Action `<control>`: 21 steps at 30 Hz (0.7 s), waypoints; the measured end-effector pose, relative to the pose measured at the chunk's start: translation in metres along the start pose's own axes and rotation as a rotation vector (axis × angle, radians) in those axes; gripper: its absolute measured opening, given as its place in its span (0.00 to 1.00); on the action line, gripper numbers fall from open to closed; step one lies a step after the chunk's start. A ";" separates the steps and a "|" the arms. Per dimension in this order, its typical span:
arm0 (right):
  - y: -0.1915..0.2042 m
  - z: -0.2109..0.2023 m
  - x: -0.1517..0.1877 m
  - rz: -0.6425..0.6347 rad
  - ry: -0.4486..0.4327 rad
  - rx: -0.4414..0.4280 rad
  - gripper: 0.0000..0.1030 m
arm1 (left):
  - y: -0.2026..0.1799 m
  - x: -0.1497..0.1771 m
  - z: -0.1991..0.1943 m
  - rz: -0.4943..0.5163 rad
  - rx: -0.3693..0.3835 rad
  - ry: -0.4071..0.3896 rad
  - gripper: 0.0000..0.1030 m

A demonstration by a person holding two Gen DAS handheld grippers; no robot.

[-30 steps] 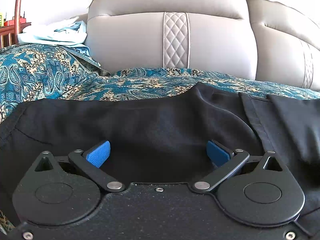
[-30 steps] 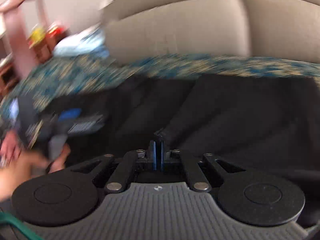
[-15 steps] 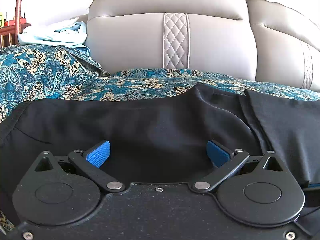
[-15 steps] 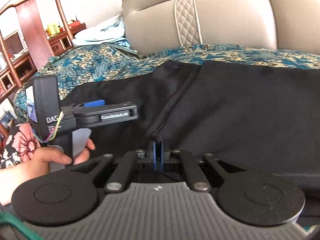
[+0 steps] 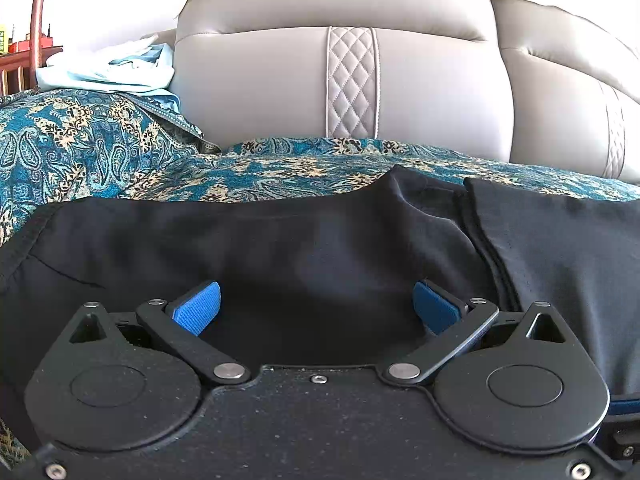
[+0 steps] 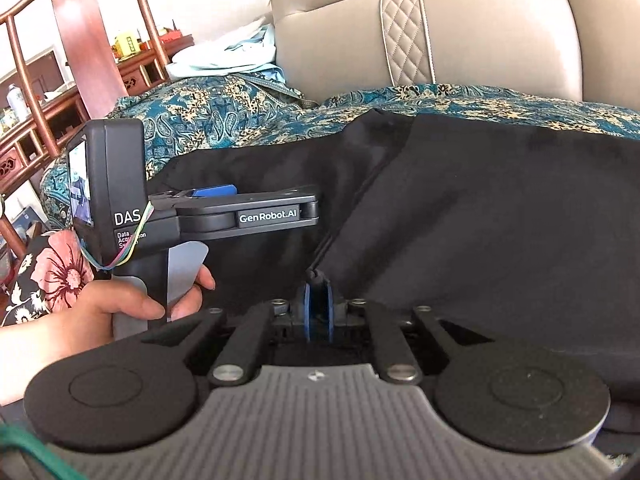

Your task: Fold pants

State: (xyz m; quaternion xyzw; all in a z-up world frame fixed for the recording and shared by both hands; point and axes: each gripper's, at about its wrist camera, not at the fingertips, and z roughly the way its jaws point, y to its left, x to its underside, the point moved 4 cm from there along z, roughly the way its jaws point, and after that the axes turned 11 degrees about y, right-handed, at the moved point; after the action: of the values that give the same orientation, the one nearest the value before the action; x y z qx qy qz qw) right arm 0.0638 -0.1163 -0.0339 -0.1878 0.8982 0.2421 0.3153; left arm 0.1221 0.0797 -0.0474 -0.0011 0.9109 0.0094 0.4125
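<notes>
Black pants lie spread on the patterned sofa cover, with one layer folded over on the right. My left gripper sits low over the pants, open wide, its blue pads holding nothing. From the right wrist view the pants fill the middle, and the left gripper shows side-on at the left, held by a hand. My right gripper is at the folded edge. Its jaws are opening, a narrow gap shows between the pads, and a nub of the hem sits at their tips.
The grey leather sofa backrest rises behind the teal paisley cover. A pile of light-blue clothes lies at the back left. A wooden chair and a low wooden cabinet stand to the left.
The folded layer has come further left over the pants and settled. The right gripper's view has steadied after a blur, and its pads, pressed together before, now stand slightly apart. The left gripper kept still.
</notes>
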 end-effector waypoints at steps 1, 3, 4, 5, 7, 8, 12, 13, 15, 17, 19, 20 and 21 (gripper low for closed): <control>0.001 0.000 0.001 -0.005 -0.005 -0.005 0.19 | 0.000 0.000 0.000 0.000 0.000 0.000 1.00; 0.002 0.001 0.002 -0.016 -0.012 -0.005 0.24 | 0.000 0.000 0.000 0.000 0.001 0.000 1.00; 0.003 0.001 0.002 -0.024 -0.014 -0.002 0.31 | 0.000 0.000 0.000 0.000 0.001 0.000 1.00; 0.004 0.000 0.002 -0.031 -0.016 -0.002 0.43 | 0.000 0.000 0.000 0.000 0.001 -0.001 1.00; 0.005 -0.001 0.002 -0.040 -0.017 -0.027 0.51 | 0.000 0.000 0.000 -0.001 0.001 -0.001 1.00; 0.006 -0.002 0.003 -0.042 -0.017 -0.034 0.55 | 0.000 0.000 0.000 -0.001 0.002 -0.002 1.00; 0.006 -0.009 0.004 -0.052 -0.043 -0.029 0.65 | 0.000 0.000 0.000 -0.001 0.003 -0.002 1.00; 0.004 -0.011 0.004 -0.049 -0.059 -0.015 0.68 | 0.000 0.000 0.000 -0.001 0.003 -0.002 1.00; 0.000 -0.017 0.004 -0.033 -0.101 0.026 0.75 | 0.000 0.000 0.000 -0.001 0.003 -0.003 1.00; -0.007 -0.023 0.003 0.000 -0.147 0.101 0.78 | 0.000 0.000 0.000 -0.001 0.003 -0.003 1.00; -0.018 -0.029 0.003 0.036 -0.201 0.214 0.85 | -0.001 0.000 0.000 -0.002 0.003 -0.003 1.00; -0.024 -0.033 0.004 0.053 -0.224 0.284 0.87 | -0.002 -0.001 0.000 -0.001 0.003 -0.004 1.00; -0.030 -0.036 0.003 0.066 -0.240 0.343 0.89 | -0.001 0.000 0.000 -0.002 0.002 -0.003 1.00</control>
State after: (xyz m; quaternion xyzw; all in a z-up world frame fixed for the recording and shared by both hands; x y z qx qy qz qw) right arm 0.0590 -0.1609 -0.0211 -0.0716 0.8879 0.1164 0.4394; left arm 0.1216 0.0791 -0.0474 -0.0015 0.9102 0.0082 0.4141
